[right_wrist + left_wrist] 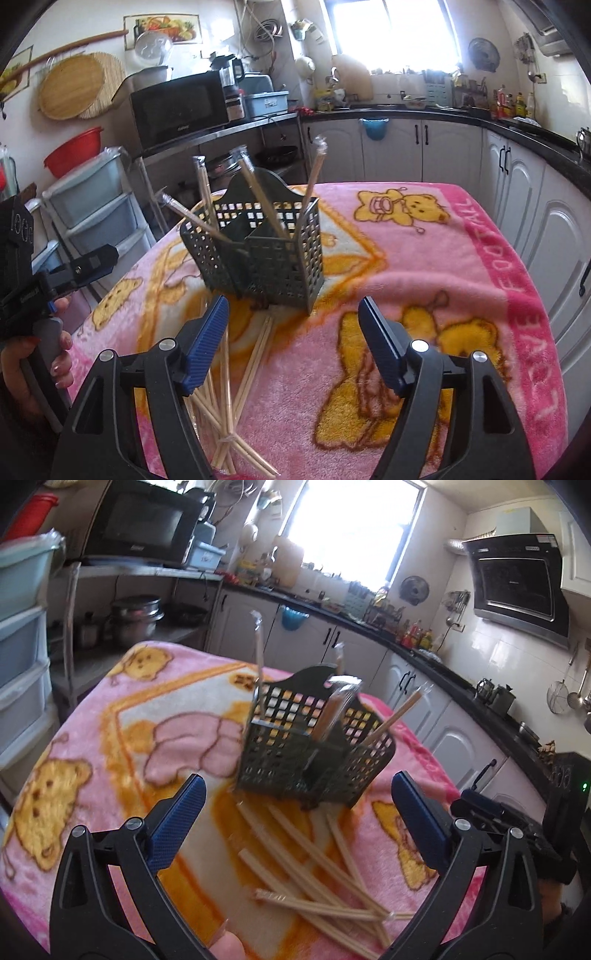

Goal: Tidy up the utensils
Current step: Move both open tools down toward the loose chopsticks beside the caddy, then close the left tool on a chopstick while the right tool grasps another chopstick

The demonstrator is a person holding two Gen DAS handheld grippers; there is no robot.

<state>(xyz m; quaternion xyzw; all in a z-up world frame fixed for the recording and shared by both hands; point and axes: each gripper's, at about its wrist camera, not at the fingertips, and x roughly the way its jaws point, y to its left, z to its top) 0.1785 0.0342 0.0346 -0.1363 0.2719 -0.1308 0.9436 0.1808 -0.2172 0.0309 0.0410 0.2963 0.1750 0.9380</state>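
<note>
The left tool (295,801) gapes wide and empty, low in the frame above loose chopsticks (321,867). The right tool (293,325) is likewise spread, grasping nothing, before the basket (258,254) at centre.

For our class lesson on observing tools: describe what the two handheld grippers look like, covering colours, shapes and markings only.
The left gripper and the right gripper match: black plastic triangular frames with cut-outs, silver rivets at the pivots, and flat blue ribbed fingers. The right view also shows the left unit's black body and grey handle. No cables or sleeves show.

Both wrist cameras are looking forward past their open claws, sharing the nearby caddy (314,746) (258,254) just ahead on the blanket (92,775) (443,258).
</note>
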